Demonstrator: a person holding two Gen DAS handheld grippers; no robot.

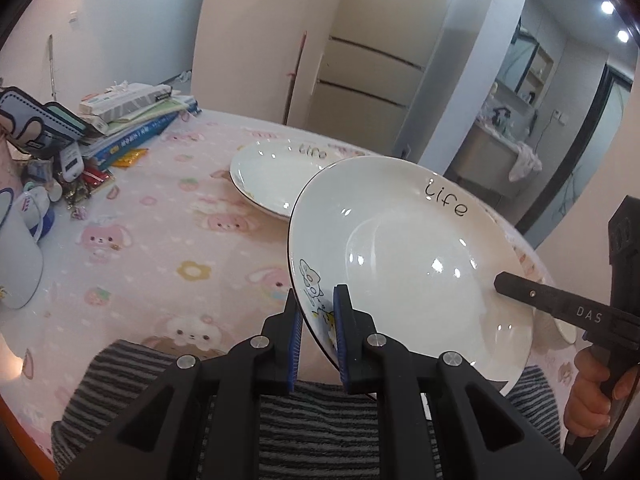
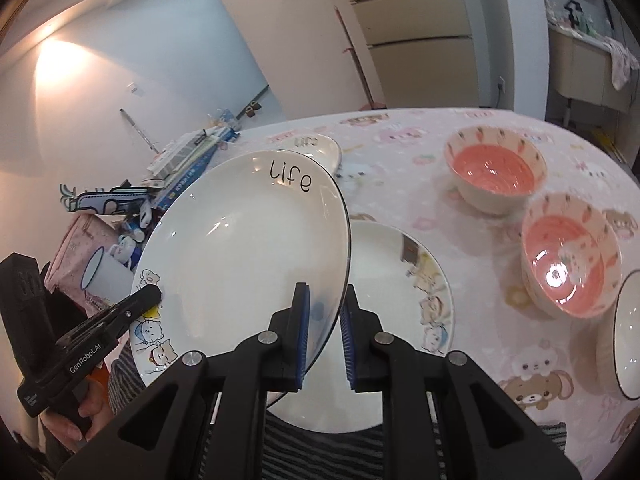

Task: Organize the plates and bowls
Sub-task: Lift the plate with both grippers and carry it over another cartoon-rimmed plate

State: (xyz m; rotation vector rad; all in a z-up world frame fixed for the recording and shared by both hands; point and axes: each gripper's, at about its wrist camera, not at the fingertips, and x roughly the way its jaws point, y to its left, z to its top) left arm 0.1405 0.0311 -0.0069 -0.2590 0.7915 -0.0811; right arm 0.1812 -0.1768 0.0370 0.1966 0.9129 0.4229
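Note:
A white plate (image 1: 400, 248) lettered "Life", with cartoon animals on its rim, hangs tilted above the pink tablecloth. My left gripper (image 1: 316, 294) is shut on its near-left rim. My right gripper (image 2: 325, 290) is shut on the opposite rim of the same plate (image 2: 240, 248). Each gripper shows in the other's view: the right gripper (image 1: 520, 292) and the left gripper (image 2: 148, 296). A second "Life" plate (image 1: 272, 176) lies farther back on the table. Another cartoon plate (image 2: 400, 280) lies under the lifted one. Two pink bowls (image 2: 496, 168) (image 2: 568, 264) stand upright at the right.
A stack of books (image 1: 132, 120), small clutter and a white mug (image 1: 16, 256) crowd the table's left side. One more white dish (image 2: 628, 336) sits at the far right edge. A person's striped garment (image 1: 280, 408) is at the near table edge. A hand (image 1: 588, 396) holds the right gripper.

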